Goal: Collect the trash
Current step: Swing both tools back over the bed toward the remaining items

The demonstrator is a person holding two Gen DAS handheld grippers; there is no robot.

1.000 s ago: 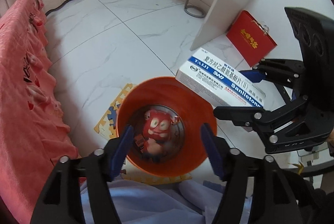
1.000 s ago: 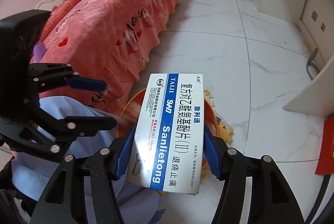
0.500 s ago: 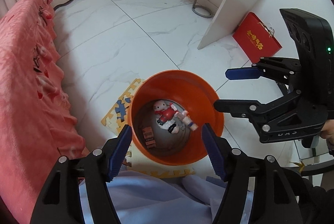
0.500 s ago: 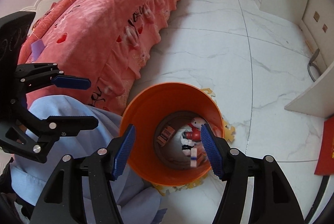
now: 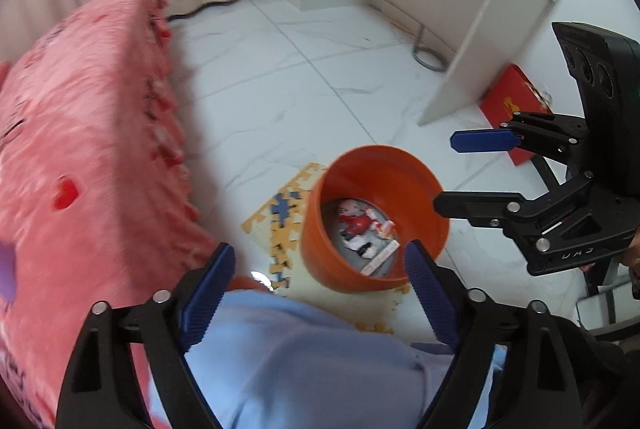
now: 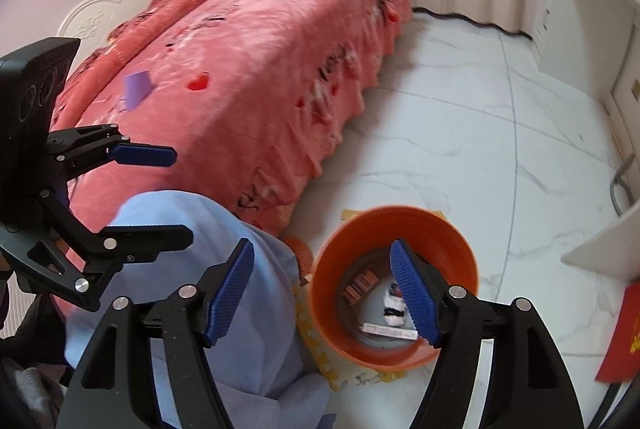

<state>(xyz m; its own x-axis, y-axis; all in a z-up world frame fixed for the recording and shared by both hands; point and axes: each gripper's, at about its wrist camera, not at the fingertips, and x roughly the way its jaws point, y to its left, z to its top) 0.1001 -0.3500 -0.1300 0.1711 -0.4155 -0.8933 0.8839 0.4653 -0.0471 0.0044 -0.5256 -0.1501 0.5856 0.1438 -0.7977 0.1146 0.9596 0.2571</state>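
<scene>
Both claws are wide open and hold nothing: the left claw (image 5: 316, 277) hangs above the person's blue lap, and the right claw (image 6: 326, 293) hangs over the near rim of the orange bin (image 6: 460, 241). The bin stands on a puzzle mat (image 5: 280, 209) on the floor, beside the pink bed (image 6: 248, 77). Inside it lie a white box (image 5: 380, 259), a small red and white toy (image 5: 354, 219) and a reddish piece (image 6: 360, 285), so I judge some trash is already collected. One purple piece (image 6: 136, 89) lies on the bed and may be the next thing to take, but it is blurred and I cannot tell what it is. The right finger covers part of the bin bottom, the bed is smeared by motion, and the red bag (image 5: 508, 101) is partly behind the right claw
</scene>
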